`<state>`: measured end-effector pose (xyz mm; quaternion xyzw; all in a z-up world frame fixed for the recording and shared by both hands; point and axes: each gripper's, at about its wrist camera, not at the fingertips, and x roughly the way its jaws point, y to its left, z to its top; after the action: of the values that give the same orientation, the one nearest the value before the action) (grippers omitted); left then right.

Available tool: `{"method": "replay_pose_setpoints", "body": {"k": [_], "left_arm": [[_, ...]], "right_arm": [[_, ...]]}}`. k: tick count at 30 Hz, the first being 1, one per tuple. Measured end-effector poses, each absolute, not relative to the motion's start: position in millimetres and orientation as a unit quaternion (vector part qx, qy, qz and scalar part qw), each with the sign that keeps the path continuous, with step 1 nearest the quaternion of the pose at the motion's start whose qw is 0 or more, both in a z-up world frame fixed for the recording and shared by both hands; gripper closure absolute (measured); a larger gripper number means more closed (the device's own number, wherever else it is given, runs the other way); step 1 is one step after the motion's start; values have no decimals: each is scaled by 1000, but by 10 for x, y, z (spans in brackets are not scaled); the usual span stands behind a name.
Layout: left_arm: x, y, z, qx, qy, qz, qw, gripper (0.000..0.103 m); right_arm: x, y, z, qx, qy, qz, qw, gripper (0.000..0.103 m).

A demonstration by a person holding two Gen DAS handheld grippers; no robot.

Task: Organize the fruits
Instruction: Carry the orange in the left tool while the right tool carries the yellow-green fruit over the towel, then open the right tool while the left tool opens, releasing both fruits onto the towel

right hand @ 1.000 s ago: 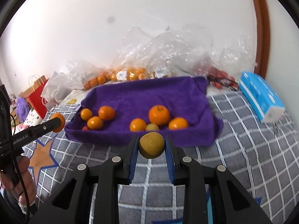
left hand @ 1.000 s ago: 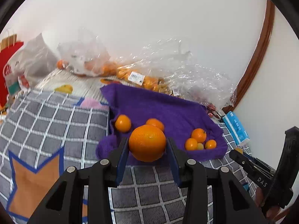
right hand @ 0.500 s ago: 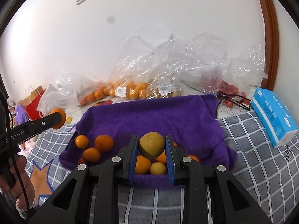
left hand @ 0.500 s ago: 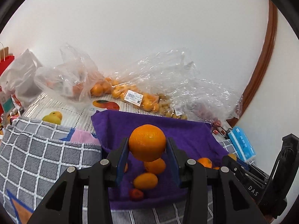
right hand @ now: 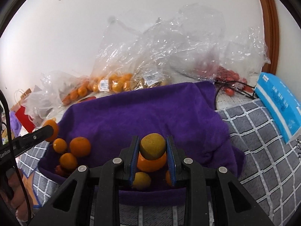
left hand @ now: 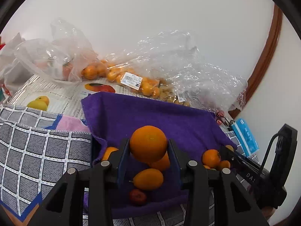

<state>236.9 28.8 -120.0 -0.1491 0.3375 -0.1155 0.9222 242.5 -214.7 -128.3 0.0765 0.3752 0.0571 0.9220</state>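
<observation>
The left gripper [left hand: 148, 158] is clamped on a large orange [left hand: 148, 143], both blue-lined fingers pressing its sides, and it hangs above the near edge of the purple towel [left hand: 150, 116]. Beneath it on the towel sit another orange [left hand: 160, 163], an oval orange fruit [left hand: 148, 179] and a small red fruit [left hand: 137, 197], bunched close at the near edge. Toward the towel's right near corner lie more small oranges [left hand: 210, 158], just beside the black frame of the other tool.

Over to the right gripper [right hand: 152, 161]: its jaws are closed on a yellowish-green round fruit [right hand: 152, 146], held over the near edge of the same towel. Directly below rests a big orange [right hand: 151, 164], with a small yellow fruit [right hand: 141, 181] next to it. At the towel's left near corner a cluster of three oranges [right hand: 80, 146] sits together, and the left gripper's finger pokes in from the left edge with its orange behind the tip.

The towel lies on a grey checked cloth [right hand: 263, 150]. Along the towel's far edge, against the white wall, clear plastic bags [right hand: 160, 56] pile up, some stuffed with oranges, one with small red fruit at the far right. A blue tissue pack [right hand: 278, 105] rests on the checked cloth well right of the towel. A red paper bag [right hand: 23, 116] stands at the far left.
</observation>
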Motion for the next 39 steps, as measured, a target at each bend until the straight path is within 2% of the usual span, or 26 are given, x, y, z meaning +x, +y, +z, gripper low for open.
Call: {"method": "replay_pose_setpoints", "body": {"k": [11, 24, 39], "left_arm": [[2393, 242, -1258, -141, 342, -124, 921, 65], [2517, 275, -1430, -162, 384, -122, 901, 65], [2520, 270, -1425, -158, 379, -120, 904, 64]], "right_arm": [[2455, -2147, -1339, 77, 377, 66, 921, 75], [2436, -2064, -1349, 66, 375, 71, 922, 75], [2440, -2029, -1378, 49, 377, 61, 923, 74]]}}
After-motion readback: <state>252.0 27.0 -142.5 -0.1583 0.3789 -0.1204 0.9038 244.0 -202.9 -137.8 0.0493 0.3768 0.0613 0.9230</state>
